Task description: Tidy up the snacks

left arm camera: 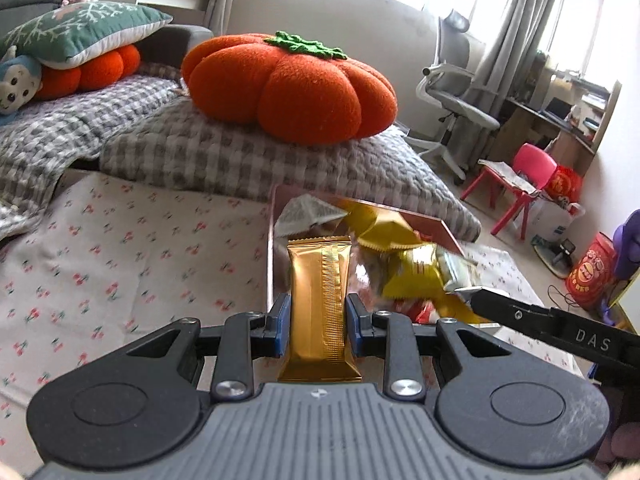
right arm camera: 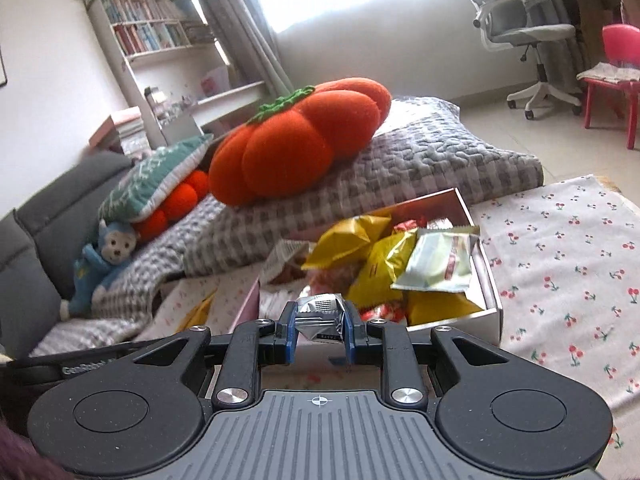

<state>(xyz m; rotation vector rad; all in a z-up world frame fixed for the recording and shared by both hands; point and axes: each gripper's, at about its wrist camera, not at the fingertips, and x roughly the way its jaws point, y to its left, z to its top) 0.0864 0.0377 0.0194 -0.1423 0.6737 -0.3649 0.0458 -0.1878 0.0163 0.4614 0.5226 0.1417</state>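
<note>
Gold foil bar [left arm camera: 319, 304]: a long shiny packet with a ribbed seam down its middle and crimped ends, standing lengthwise between the blue pads of the left gripper [left arm camera: 319, 322], above the near edge of the box.
Left gripper: the fingers are closed on the gold foil bar from both sides.
Silver packet [right arm camera: 320, 314]: small, crumpled, mirror-like foil with tiny dark print; it sits between the pads of the right gripper [right arm camera: 319, 330].
Right gripper: the fingers are closed tightly on the silver packet.
Box [right arm camera: 486, 272]: an open pink and white carton on the cherry-print cloth [right arm camera: 560, 264], full of yellow, pale green and red snack bags.
Hard to see: the print on the packets is too small to read; the snacks in the box are blurred in the left view; the lower end of the gold foil bar is hidden behind the gripper body.
</note>
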